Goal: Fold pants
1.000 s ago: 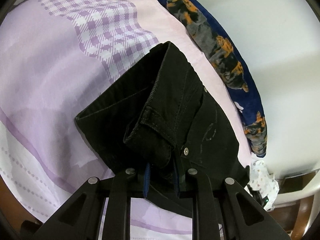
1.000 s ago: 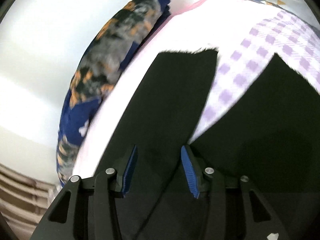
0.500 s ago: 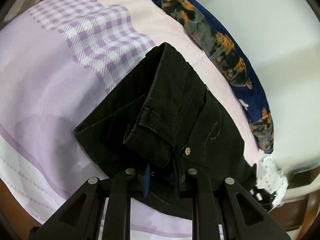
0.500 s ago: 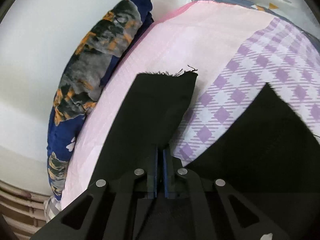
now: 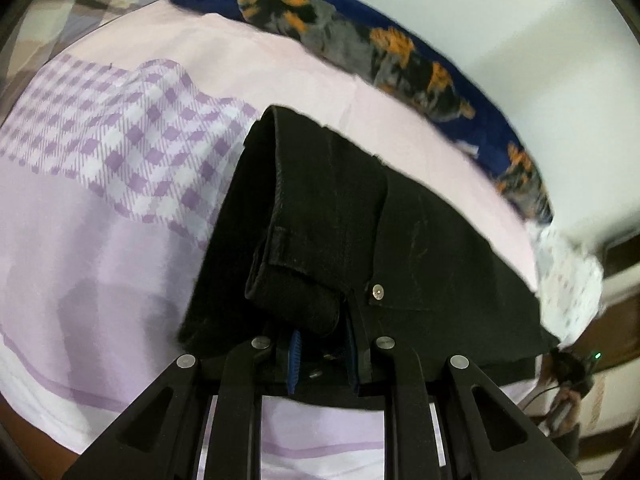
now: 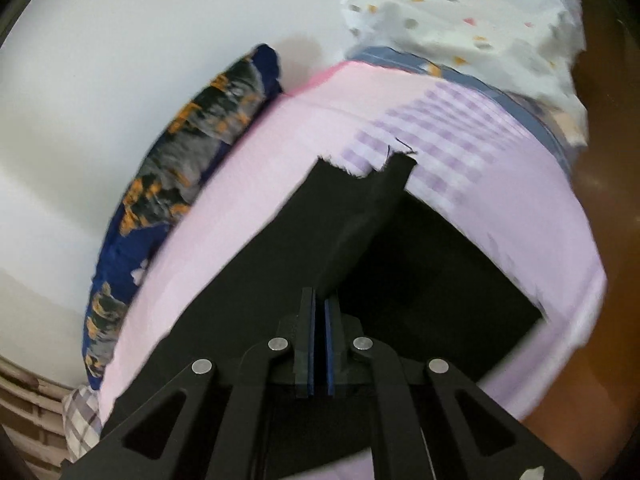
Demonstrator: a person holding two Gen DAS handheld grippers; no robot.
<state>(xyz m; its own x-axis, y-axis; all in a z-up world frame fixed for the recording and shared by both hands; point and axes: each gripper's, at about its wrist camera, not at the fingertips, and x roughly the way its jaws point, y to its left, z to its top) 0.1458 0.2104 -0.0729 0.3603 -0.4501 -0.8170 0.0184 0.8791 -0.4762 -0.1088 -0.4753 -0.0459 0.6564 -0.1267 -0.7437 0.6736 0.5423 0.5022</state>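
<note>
The black pants (image 5: 360, 240) lie on a bed with a pink and purple checked sheet (image 5: 120, 152). My left gripper (image 5: 322, 356) is shut on the bunched waistband, near a metal rivet (image 5: 377, 290), and holds it lifted. In the right wrist view, my right gripper (image 6: 319, 344) is shut on the inner edge of a pant leg (image 6: 352, 232), whose frayed hem (image 6: 384, 168) points away. The other leg (image 6: 448, 264) lies flat to the right.
A navy, orange and grey blanket (image 5: 400, 52) runs along the wall side of the bed; it also shows in the right wrist view (image 6: 192, 152). A white dotted pillow (image 6: 460, 12) lies at the bed's far end. Wooden furniture (image 5: 624, 280) stands at the right.
My right gripper closed on the pant leg and lifted it, swinging it over the other leg. My left gripper kept its hold on the waistband and turned the view toward the wall.
</note>
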